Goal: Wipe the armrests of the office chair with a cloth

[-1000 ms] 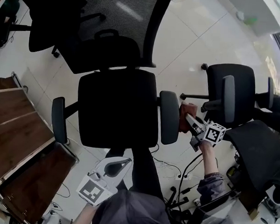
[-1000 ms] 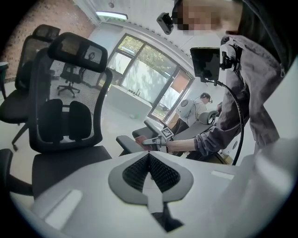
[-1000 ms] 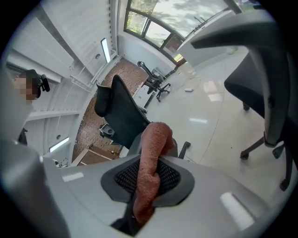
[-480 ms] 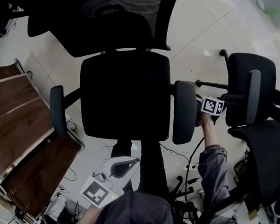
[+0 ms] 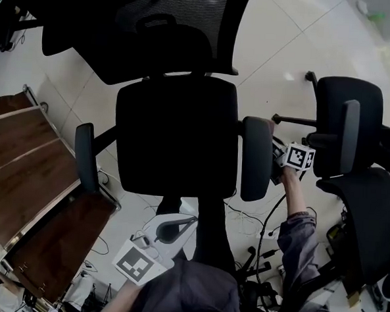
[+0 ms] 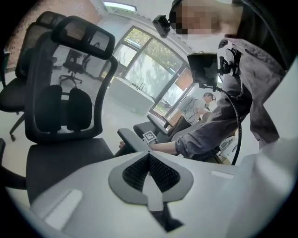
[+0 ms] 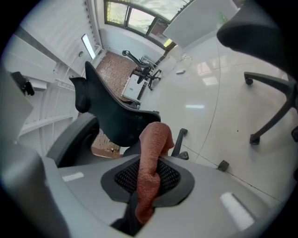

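A black office chair, its seat [image 5: 176, 134] in mid view, has a right armrest [image 5: 256, 159] and a left armrest [image 5: 87, 157]. My right gripper [image 5: 277, 160] sits against the outer side of the right armrest, its marker cube [image 5: 299, 157] facing up. In the right gripper view it [image 7: 149, 179] is shut on a reddish-brown cloth [image 7: 151, 172], with the armrest [image 7: 70, 135] close at the left. The cloth is hidden in the head view. My left gripper [image 5: 171, 230] hangs low near the person's body. It [image 6: 150, 162] is shut with nothing in it.
A second black office chair [image 5: 345, 128] stands just right of my right gripper, and another dark chair [image 5: 369, 215] lies lower right. A wooden desk [image 5: 28, 188] fills the left side. Cables [image 5: 257, 222] lie on the tiled floor under the right arm.
My right gripper has moved forward along the outer side of the right armrest, and the cloth has gone out of sight behind it. The left gripper has stayed low.
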{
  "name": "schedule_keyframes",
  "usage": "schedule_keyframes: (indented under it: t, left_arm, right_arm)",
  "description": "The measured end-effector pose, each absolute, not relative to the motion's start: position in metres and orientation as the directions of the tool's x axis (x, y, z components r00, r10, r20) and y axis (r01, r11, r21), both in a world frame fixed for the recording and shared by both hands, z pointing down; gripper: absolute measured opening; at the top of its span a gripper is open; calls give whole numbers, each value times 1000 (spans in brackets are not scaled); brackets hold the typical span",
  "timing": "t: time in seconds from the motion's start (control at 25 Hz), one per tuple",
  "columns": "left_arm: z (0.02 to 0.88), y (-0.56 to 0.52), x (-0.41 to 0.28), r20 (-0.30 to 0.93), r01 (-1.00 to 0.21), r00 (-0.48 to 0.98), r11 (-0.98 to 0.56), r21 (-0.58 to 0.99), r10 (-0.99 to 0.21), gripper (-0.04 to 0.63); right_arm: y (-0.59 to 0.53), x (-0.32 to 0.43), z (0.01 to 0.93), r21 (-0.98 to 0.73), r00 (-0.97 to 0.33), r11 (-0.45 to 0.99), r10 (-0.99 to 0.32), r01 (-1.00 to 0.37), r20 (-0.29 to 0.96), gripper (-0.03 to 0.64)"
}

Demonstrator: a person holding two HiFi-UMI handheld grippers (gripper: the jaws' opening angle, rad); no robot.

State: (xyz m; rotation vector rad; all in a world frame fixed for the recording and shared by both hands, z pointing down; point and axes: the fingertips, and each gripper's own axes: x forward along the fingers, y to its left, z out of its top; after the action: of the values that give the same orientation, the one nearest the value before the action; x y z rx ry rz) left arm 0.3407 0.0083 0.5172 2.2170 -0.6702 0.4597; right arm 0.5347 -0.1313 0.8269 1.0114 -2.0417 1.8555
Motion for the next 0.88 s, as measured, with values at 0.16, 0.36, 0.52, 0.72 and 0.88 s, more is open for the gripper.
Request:
schedule_keyframes:
  t: [0.16, 0.36, 0.52, 0.72, 0.88]
  left_arm:
    - [501, 3, 334, 483, -572, 812, -607, 551, -326, 15]
    - [484, 11, 306, 438, -553, 829, -628, 548, -347, 15]
    - [478, 24, 267, 411, -516, 851, -665, 540, -327, 15]
    - [468, 29, 209, 386, -456, 879, -729, 511, -280, 15]
    - [464, 29, 167, 372, -442, 886, -742, 504, -275, 15]
  right_arm:
    - [-116, 566, 773, -805, -694, -70, -466, -589, 549, 58]
    - [-110, 574, 666, -813, -635, 15, -632, -582, 443, 58]
    - [-103, 538, 589, -773, -592, 96, -705, -627, 392, 58]
    - [-91, 472, 533, -758, -505, 96, -798, -645, 329, 58]
    - [-75, 418, 560, -713, -400, 8, -832, -701, 384, 58]
